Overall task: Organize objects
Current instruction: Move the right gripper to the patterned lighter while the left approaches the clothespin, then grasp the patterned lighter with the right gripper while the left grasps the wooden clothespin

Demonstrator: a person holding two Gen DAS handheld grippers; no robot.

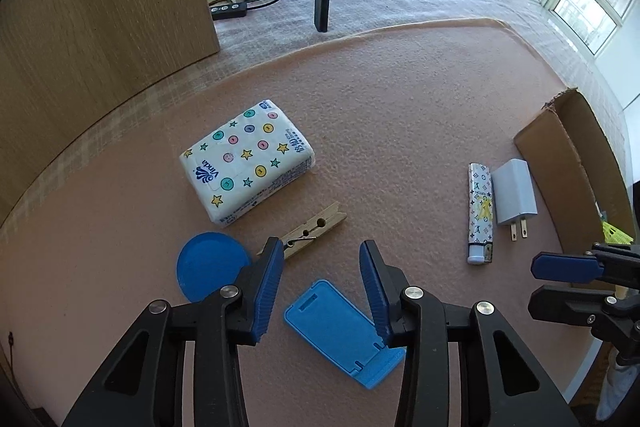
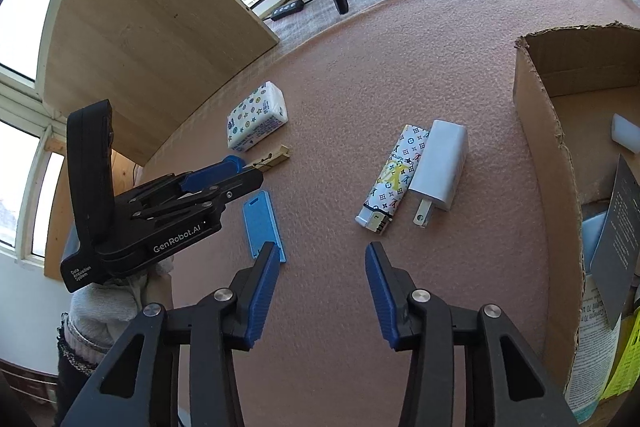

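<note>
Directly under our left gripper [image 1: 320, 263] the blue phone stand [image 1: 344, 335] is lying flat on the pink mat [image 1: 400, 107]; our jaws are standing apart above it, gripping nothing. We are judging it to be light, stiff plastic with a hinged flap, so we would be pinching it across its narrow width, near the hinge, where it should not fold. Beyond it the wooden clothespin [image 1: 308, 229] is resting just beside the soft tissue pack [image 1: 246, 161], and the blue round lid [image 1: 212, 265] is sitting to the left.

Our right gripper [image 2: 322, 259] is hovering with its jaws open and empty, pointing toward the patterned lighter [image 2: 392, 179] and the white charger [image 2: 440, 165], which are lying side by side, touching. Both are looking small, rigid and smooth, so likely slippery; we would be taking the lighter across its slim body and the charger across its flat faces, away from the prongs. The cardboard box [image 2: 536, 147] is standing open just right of them.
</note>
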